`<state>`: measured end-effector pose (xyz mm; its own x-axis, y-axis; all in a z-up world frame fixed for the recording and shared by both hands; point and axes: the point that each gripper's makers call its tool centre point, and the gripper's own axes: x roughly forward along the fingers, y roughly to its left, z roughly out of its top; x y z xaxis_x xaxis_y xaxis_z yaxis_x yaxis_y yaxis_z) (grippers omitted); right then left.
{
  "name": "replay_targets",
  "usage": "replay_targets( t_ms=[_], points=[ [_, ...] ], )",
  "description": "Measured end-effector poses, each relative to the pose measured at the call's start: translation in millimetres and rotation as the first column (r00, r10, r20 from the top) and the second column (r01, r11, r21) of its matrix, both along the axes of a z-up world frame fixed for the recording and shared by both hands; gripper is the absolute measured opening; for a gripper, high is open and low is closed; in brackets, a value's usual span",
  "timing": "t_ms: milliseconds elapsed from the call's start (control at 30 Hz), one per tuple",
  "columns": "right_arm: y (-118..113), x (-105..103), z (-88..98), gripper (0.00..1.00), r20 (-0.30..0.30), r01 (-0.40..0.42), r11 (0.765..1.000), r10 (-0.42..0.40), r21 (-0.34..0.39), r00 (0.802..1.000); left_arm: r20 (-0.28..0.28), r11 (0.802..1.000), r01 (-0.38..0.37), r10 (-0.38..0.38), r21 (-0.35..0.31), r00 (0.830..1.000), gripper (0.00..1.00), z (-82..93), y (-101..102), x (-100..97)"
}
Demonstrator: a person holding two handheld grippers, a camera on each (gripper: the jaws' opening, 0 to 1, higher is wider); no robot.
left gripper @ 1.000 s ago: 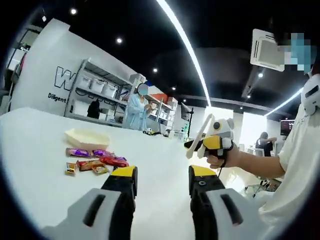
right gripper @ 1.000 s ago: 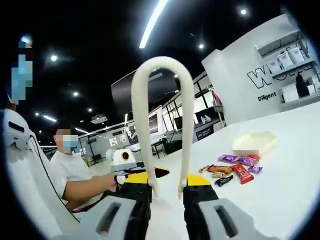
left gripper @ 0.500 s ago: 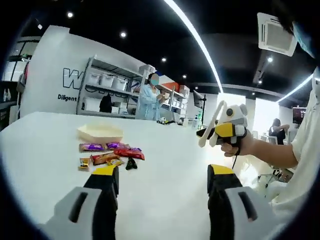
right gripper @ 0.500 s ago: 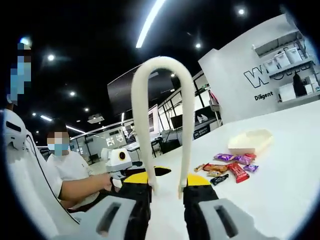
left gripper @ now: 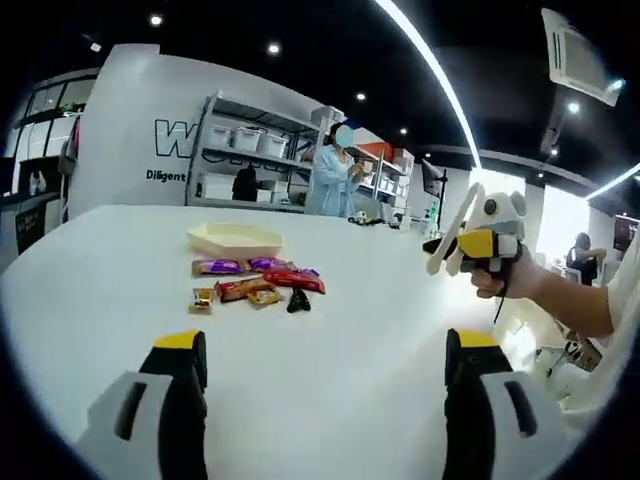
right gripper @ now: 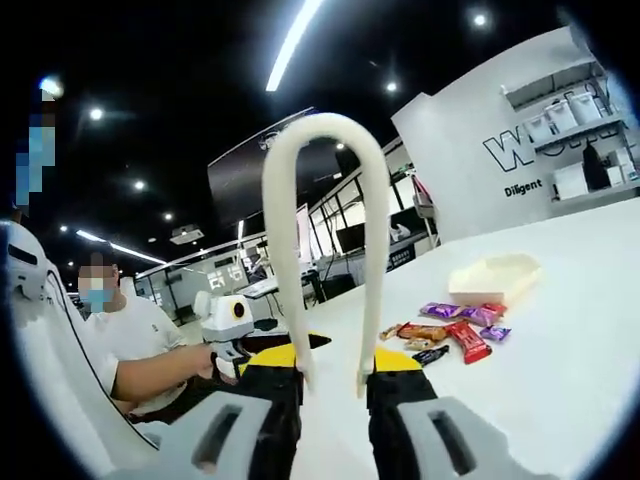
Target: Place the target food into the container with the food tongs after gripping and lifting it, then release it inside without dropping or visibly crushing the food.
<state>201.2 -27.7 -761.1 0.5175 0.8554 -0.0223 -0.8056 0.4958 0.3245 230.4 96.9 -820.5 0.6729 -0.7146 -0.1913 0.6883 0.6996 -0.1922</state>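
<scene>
Your left gripper (left gripper: pixel 320 365) has its jaws wide apart and holds nothing above the white table (left gripper: pixel 120 270). Your right gripper (right gripper: pixel 335 385) has its jaws squeezed on the two legs of the cream food tongs (right gripper: pixel 322 235), which stand up in a tall loop. The wrapped snacks (left gripper: pixel 255 285) lie in a small bunch on the table. The pale paper tray (left gripper: pixel 236 238) sits just behind them, near the far edge.

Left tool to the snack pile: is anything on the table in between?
Nothing: in the left gripper view, bare white table runs from the open left tool to the wrapped snacks, with the cream container just beyond them.
</scene>
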Motion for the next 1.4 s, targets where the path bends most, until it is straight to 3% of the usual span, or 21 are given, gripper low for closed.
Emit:
replay_targets(
  t_ms=[100,167,200,433,967,1233,1400],
  points=[
    [-0.5,2.2,-1.6,0.17,-0.005,0.006,1.000,-0.006,-0.004,1.000,-0.033,1.000,-0.016,0.017,0.013,0.999,0.99,-5.3,2.9,-0.2],
    [-1.0,5.1,-1.8,0.17,-0.004,0.012,1.000,-0.012,-0.008,1.000,-0.104,0.999,-0.015,0.019,0.035,0.994,0.99,-15.1,3.5,-3.9],
    [-1.0,5.8,-1.5,0.17,0.002,0.010,1.000,-0.010,-0.012,1.000,-0.108,0.999,-0.017,0.022,0.043,0.994,0.99,-16.6,3.6,-4.0],
    [1.2,16.4,-0.3,0.17,0.007,0.009,0.999,-0.009,-0.033,1.000,-0.045,0.981,-0.056,0.065,0.187,0.997,0.99,-25.6,11.9,-3.3],
    [-3.9,43.5,18.1,0.17,0.025,0.058,0.993,-0.056,-0.100,0.998,-0.061,0.980,-0.070,0.082,0.184,0.995,0.99,-23.8,16.5,-5.8],
    [-1.9,74.7,14.2,0.16,-0.004,0.105,0.983,-0.107,-0.149,0.994,-0.053,0.978,-0.070,0.082,0.196,0.995,0.97,-21.6,15.1,-10.7],
    [3.3,94.7,10.2,0.17,0.009,0.112,0.978,-0.113,-0.178,0.994,-0.048,0.981,-0.074,0.084,0.179,0.995,0.96,-17.1,15.7,-11.3]
  ],
)
